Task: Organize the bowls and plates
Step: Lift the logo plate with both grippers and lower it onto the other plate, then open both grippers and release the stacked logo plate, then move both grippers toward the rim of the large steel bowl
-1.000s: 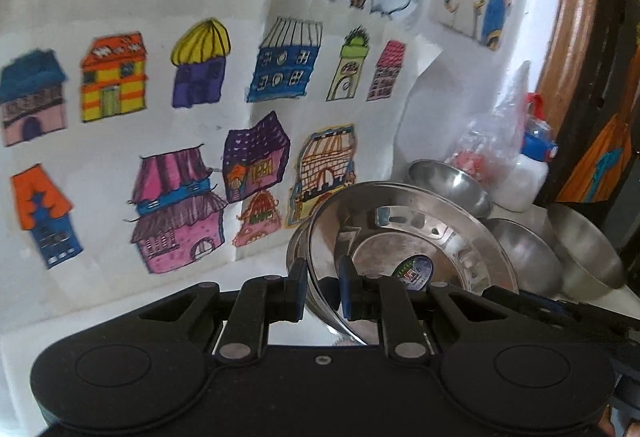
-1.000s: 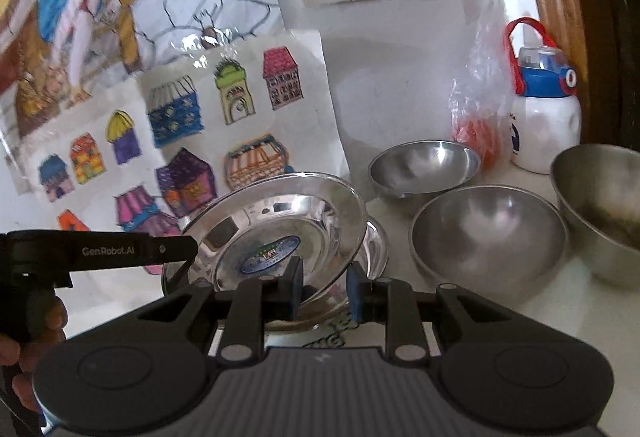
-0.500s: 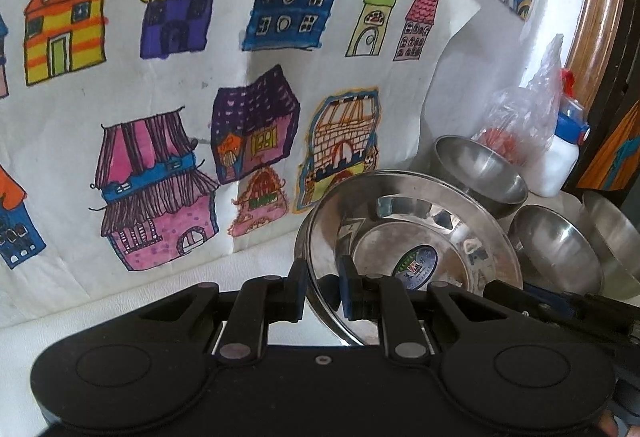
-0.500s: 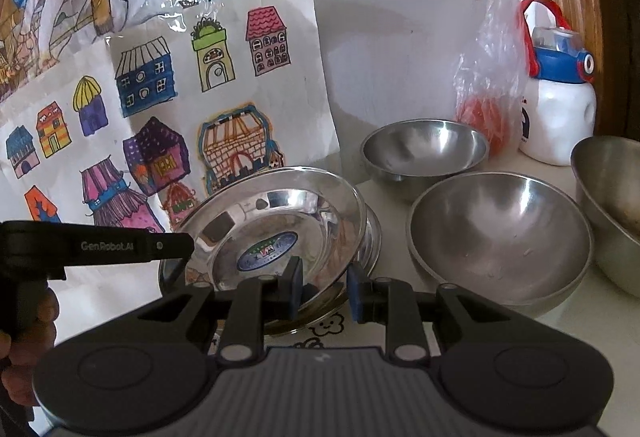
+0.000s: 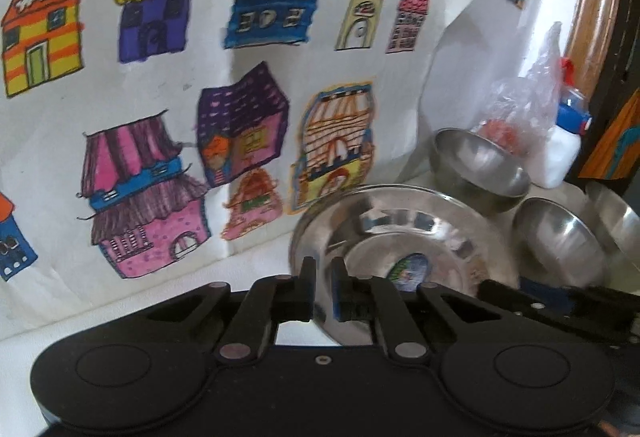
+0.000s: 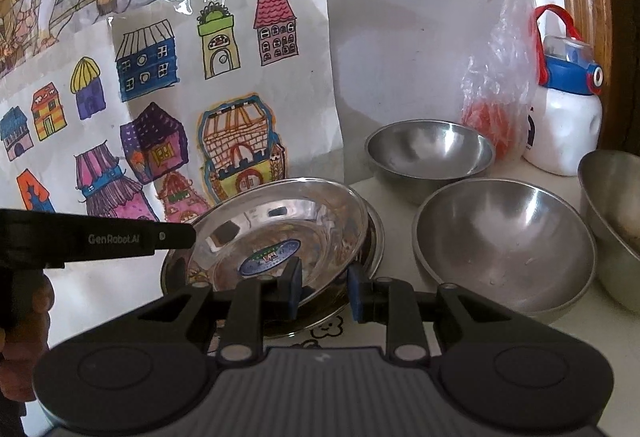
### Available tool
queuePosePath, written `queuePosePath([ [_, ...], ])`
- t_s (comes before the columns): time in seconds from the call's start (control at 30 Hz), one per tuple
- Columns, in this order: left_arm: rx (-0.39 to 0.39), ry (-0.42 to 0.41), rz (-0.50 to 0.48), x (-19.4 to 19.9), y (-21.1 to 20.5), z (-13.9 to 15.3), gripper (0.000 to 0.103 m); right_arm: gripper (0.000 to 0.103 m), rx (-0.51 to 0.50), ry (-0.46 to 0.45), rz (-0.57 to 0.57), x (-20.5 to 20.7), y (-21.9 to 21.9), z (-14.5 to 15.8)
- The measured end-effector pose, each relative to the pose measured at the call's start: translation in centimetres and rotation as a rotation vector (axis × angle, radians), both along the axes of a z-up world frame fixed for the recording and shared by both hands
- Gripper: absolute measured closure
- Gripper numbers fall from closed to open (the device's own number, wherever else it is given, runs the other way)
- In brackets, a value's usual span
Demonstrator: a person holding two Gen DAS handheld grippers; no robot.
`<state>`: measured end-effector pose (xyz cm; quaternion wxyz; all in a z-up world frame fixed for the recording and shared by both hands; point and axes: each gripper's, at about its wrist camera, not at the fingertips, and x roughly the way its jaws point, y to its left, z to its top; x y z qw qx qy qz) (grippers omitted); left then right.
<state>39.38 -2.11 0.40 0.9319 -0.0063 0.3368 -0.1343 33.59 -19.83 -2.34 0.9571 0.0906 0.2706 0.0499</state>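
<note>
Left tool [image 5: 322, 287]: nearest the lens in the left wrist view; fingers drawn close with the left rim of the top plate [image 5: 400, 233] in the narrow gap between them. Whether the pads actually press the rim I cannot tell, as that part is blurred.
Right tool [image 6: 323, 287]: fingers parted, standing either side of the near rim of the top plate [image 6: 280, 229], apart from it on both sides.
Top plate: steel, with a blue and green sticker at its centre, tilted, its left side raised, lying in a lower plate [image 6: 370, 237] whose rim shows at the right and along the near edge.
Bench [image 6: 576, 321]: pale surface carrying the plates and bowls; a small black doodle print shows just in front of the plates.
Middle bowl [image 6: 504, 241]: steel, upright, just right of the plates.
Right bowl [image 6: 612, 221]: steel, partly cut off by the frame edge, beside the middle bowl.
Far bowl [image 6: 430, 153]: steel, upright, behind the middle bowl, near the wall.
Plastic bag [image 6: 500, 89]: clear, with something orange-red inside, behind the far bowl.
Bottle [image 6: 564, 125]: white, with a blue cap and red handle, right of the bag.
Drawing of houses [image 6: 160, 109]: coloured sheet against the wall behind the plates.
</note>
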Motion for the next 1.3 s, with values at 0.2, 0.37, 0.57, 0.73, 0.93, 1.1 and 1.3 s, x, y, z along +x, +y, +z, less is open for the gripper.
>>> queuePosePath([
  [0.2, 0.01, -0.006, 0.0, -0.2, -0.4, 0.1, 0.093, 0.072, -0.046, -0.012, -0.002, -0.2, 0.3, -0.2],
  [0.37, -0.002, -0.006, 0.009, -0.5, 0.0, 0.1, 0.088, 0.06, -0.056, -0.017, -0.004, -0.3, 0.3, -0.4],
  [0.57, -0.011, -0.014, 0.017, -1.1, 0.3, 0.4, 0.088, 0.046, -0.072, -0.055, -0.014, -0.9, 0.2, 0.1],
  [0.73, -0.023, -0.017, 0.026, -2.0, 0.6, 0.9, 0.081, 0.027, -0.058, -0.104, -0.027, -3.0, -0.5, 1.0],
  [0.93, -0.043, -0.053, 0.013, -4.4, 0.3, 2.8, 0.058, 0.009, -0.046, -0.184, -0.073, -8.1, -3.4, 2.5],
  [1.1, -0.059, -0.092, -0.024, -7.1, -1.5, 4.6, 0.029, 0.0, -0.069, -0.231, -0.122, -13.0, -7.0, 3.8],
  [1.3, -0.106, -0.131, -0.078, -10.5, -5.8, 6.1, 0.008, 0.0, -0.109, -0.246, -0.201, -17.9, -11.9, 5.1],
])
